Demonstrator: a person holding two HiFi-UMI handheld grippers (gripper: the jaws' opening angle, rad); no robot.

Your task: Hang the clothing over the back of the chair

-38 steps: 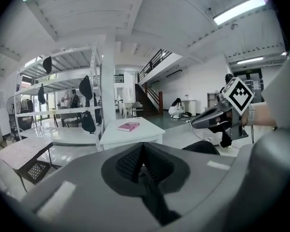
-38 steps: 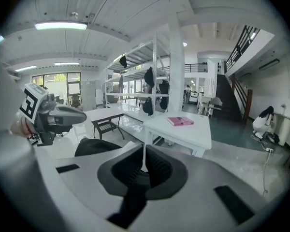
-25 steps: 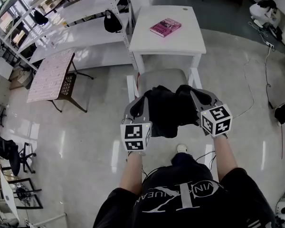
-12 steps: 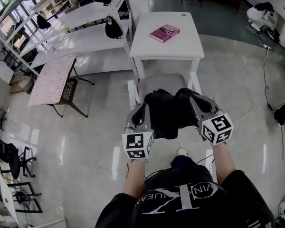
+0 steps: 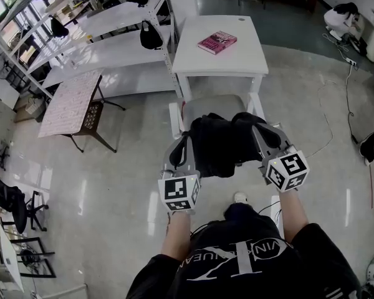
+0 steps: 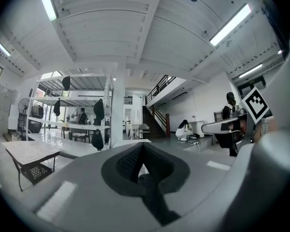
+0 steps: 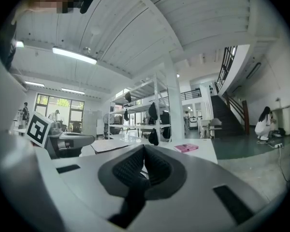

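Clothing (image 5: 221, 147) held bunched above the chair (image 5: 215, 104), not yet draped.

The left gripper (image 5: 186, 143) and right gripper (image 5: 259, 129) each have their jaws pinched together on a fold of the black fabric, which sags between them over the chair's near edge and hides its back. As I judge it, the bunch could land on the grey seat or slide off if one side is let go first, and the thin pinches might slip. Just beyond the chair stands a white table (image 5: 237, 58) with a pink book (image 5: 217, 42). A patterned side table (image 5: 65, 101) and shelving (image 5: 112, 36) are off to the chair's left, and a floor cable (image 5: 327, 114) to its right. Nothing blocks the chair.
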